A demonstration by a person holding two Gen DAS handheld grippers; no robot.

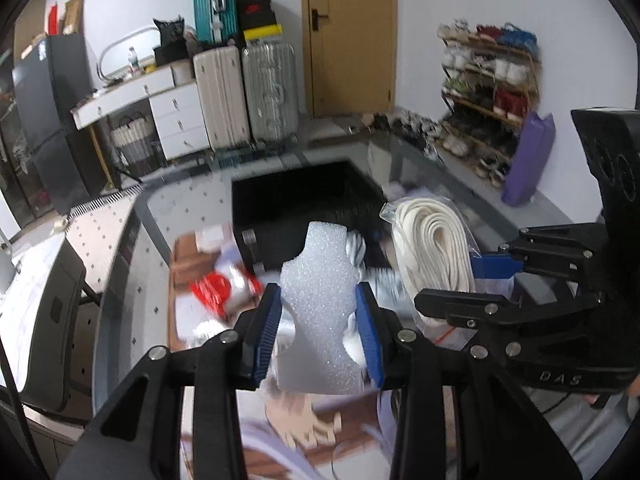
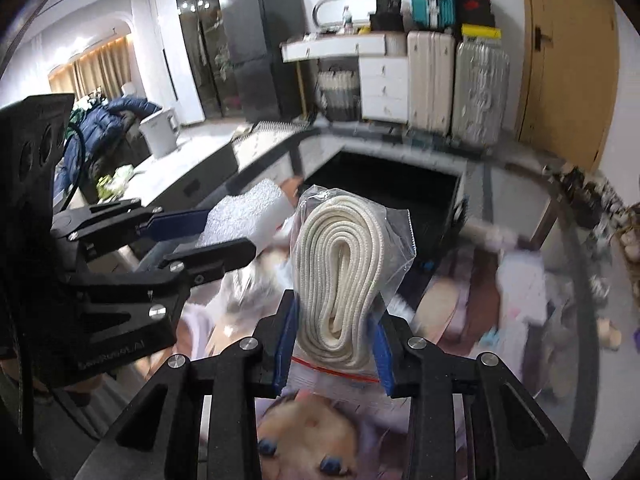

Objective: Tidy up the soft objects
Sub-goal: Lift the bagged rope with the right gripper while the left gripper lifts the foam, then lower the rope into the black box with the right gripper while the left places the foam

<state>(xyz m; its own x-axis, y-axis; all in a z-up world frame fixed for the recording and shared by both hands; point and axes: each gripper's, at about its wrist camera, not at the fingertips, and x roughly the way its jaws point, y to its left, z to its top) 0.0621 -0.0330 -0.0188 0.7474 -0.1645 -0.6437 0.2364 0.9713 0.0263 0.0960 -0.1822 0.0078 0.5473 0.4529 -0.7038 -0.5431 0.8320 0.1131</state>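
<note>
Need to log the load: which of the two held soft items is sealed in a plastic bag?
The coiled white rope, clamped in the right gripper. The left gripper holds bare white foam, with no wrapping.

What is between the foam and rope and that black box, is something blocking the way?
Nothing visible blocks the way. The left gripper holds the white foam piece and the right gripper holds the bagged white rope, both lifted. The open black box lies just ahead with free air between.
</note>
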